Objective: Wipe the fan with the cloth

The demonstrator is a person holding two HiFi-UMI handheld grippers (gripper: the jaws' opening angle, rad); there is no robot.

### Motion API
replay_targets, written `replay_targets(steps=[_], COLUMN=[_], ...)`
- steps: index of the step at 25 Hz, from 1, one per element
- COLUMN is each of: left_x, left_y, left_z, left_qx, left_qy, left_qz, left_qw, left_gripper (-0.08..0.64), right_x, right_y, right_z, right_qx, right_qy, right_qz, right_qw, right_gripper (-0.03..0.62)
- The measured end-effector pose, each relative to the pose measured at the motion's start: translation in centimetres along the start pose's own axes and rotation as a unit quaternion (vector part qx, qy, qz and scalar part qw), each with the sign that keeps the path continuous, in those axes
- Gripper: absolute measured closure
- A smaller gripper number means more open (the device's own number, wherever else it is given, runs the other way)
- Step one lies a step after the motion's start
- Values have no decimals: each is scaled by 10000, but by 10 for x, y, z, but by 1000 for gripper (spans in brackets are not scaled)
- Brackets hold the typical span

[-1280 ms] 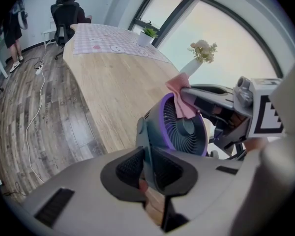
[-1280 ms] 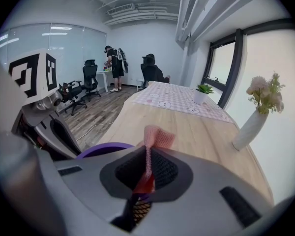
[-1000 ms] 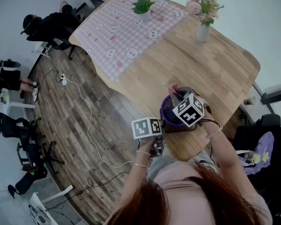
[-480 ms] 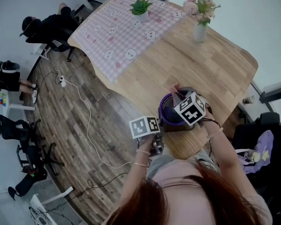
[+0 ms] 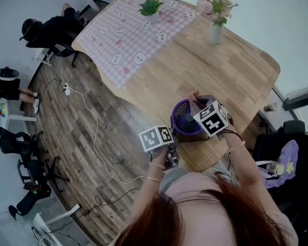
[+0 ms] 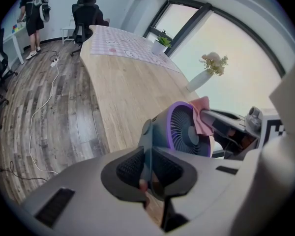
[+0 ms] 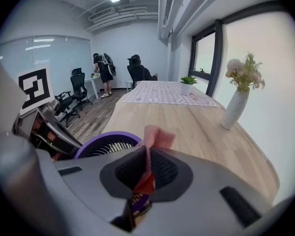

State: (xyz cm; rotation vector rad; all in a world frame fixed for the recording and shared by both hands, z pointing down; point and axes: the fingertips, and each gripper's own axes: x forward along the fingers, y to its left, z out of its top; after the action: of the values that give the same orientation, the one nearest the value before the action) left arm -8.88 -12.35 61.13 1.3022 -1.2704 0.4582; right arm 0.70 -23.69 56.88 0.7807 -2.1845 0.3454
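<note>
Purple fan point(image 5: 186, 119) stood at the near desk point(image 5: 220, 70) edge, grille tilted up. Fingers of left gripper point(image 6: 146, 168) clenched on what looked like the fan's grey stand. Fingers of right gripper point(image 7: 146, 173) clamped on pink cloth point(image 7: 157, 137), which touched the fan's rim. Grille lay just left of the cloth. Right gripper nearer for the wipe.

**No readable writing in view**

No word, number or brand can be read anywhere. The nearest thing to signs are the black-and-white square markers on the left marker cube point(image 5: 157, 138), atop the left hand-held gripper point(image 6: 145, 168), and on the right marker cube point(image 5: 212, 119), atop the right hand-held gripper point(image 7: 146, 166). They are coded block patterns, not letters. Far ahead of both, at the far end of the tabletop point(image 5: 231, 70), the checked tablecloth point(image 5: 128, 32) bears small printed animal faces without lettering.
</note>
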Motion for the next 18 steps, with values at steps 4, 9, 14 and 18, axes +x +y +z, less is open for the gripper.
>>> replay_targets(steps=[4,9,14,18], left_x=[1,-1,0,-2], left_y=[0,-1,-1,0], left_z=[0,-1,-2,-3], left_qx=[-44,-62,-87,-111], left_qy=[-24,-55,-76,-88], left_qz=[14,43,66,63], left_qw=[10000,10000,9999,9999], left_gripper=[512,512,512,512], right_x=[-3,-8,-12,-16], right_y=[-1,-1,-3,0], right_z=[-5,-8,-14,-19], right_qx=[110,204,352,481], right_qy=[-19,-51,-136,-163], right_qz=[2,-3,-37,-16], right_qw=[9999,9998,9993,9987], right_gripper=[569,569,569,569])
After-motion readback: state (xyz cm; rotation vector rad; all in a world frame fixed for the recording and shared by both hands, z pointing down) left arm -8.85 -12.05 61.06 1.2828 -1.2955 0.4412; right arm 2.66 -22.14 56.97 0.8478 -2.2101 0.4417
